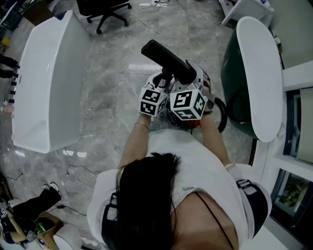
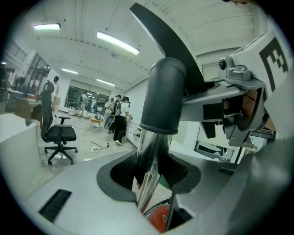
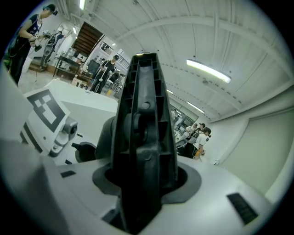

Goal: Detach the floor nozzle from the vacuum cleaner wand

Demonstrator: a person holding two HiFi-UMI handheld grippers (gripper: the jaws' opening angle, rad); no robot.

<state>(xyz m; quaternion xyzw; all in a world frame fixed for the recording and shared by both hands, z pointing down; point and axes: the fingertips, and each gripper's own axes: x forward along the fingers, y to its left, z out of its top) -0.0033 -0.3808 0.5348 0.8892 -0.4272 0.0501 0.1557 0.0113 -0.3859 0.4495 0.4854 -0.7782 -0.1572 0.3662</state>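
Note:
In the head view the black floor nozzle (image 1: 166, 58) sticks up in front of both marker cubes. My left gripper (image 1: 157, 93) and right gripper (image 1: 190, 95) sit side by side just under it. In the left gripper view a chrome wand tube (image 2: 148, 165) with a black collar (image 2: 163, 96) runs between my left gripper's (image 2: 149, 179) jaws, which are shut on it. In the right gripper view the black ribbed neck of the nozzle (image 3: 144, 137) fills my right gripper's (image 3: 142, 183) jaws, shut on it. The red vacuum body (image 2: 158, 219) shows below the wand.
A long white table (image 1: 49, 83) stands at the left and an oval white table (image 1: 259, 73) at the right. A black office chair (image 1: 105, 12) and floor cables lie ahead. A black hose (image 1: 222, 114) loops by my right hand. People stand far off.

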